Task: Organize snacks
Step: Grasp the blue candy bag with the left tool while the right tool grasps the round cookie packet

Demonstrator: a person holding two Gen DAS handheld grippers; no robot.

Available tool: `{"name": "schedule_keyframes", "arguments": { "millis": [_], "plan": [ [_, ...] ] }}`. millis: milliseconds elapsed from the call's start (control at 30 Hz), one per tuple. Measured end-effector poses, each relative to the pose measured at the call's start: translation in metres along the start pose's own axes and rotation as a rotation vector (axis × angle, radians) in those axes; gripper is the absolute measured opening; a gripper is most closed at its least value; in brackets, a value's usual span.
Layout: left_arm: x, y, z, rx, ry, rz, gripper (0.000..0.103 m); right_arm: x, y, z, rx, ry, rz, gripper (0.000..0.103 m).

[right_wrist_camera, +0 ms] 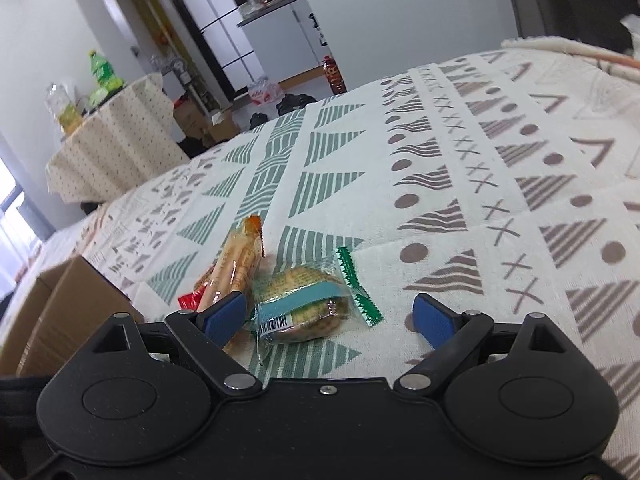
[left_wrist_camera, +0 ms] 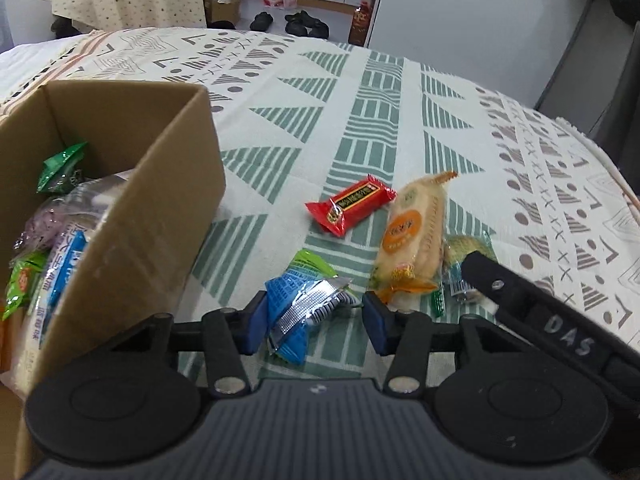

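1. We saw the blue snack packet (left_wrist_camera: 298, 312) lying on the patterned cloth (left_wrist_camera: 380, 128), partly over a green packet (left_wrist_camera: 310, 264), just beside the cardboard box (left_wrist_camera: 132, 220) that already held several snacks.
2. We judged the blue packet light, crinkly and slippery, with a stiff crimped foil seam; taking it across the flat middle seemed safer than pinching a loose corner.
3. Our left gripper (left_wrist_camera: 314, 320) had the packet between its blue pads (left_wrist_camera: 254, 326), the jaws half-narrowed. The left pad looked against the wrapper, while a gap showed at the right pad, so we did not count it as gripped.
4. Further out lay a red sweet wrapper (left_wrist_camera: 350, 204) and a long orange-labelled rice cracker pack (left_wrist_camera: 414, 228), both apart from the box.
5. Our right gripper (right_wrist_camera: 328, 322) stood wide, holding nothing, with a clear-wrapped biscuit with a teal band (right_wrist_camera: 302, 308) between its pads but untouched. We judged that biscuit brittle, best held lightly across its breadth.
6. The right gripper's black finger (left_wrist_camera: 520, 304) reached into the left view beside the cracker pack.
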State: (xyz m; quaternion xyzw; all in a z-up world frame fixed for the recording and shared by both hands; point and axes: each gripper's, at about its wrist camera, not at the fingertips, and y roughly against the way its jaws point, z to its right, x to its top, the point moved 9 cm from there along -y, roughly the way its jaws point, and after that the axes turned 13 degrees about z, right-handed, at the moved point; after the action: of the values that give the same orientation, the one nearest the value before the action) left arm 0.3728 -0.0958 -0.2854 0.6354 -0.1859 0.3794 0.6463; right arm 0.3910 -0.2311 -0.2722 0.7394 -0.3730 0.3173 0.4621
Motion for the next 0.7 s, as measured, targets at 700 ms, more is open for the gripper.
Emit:
{"name": "schedule_keyframes", "arguments": {
  "millis": [700],
  "plan": [
    [-0.009, 0.027, -0.005, -0.020, 0.001, 0.022, 0.048, -0.008, -0.014, -0.026, -0.021, 0.230, -0.090, 0.051]
  ]
}}
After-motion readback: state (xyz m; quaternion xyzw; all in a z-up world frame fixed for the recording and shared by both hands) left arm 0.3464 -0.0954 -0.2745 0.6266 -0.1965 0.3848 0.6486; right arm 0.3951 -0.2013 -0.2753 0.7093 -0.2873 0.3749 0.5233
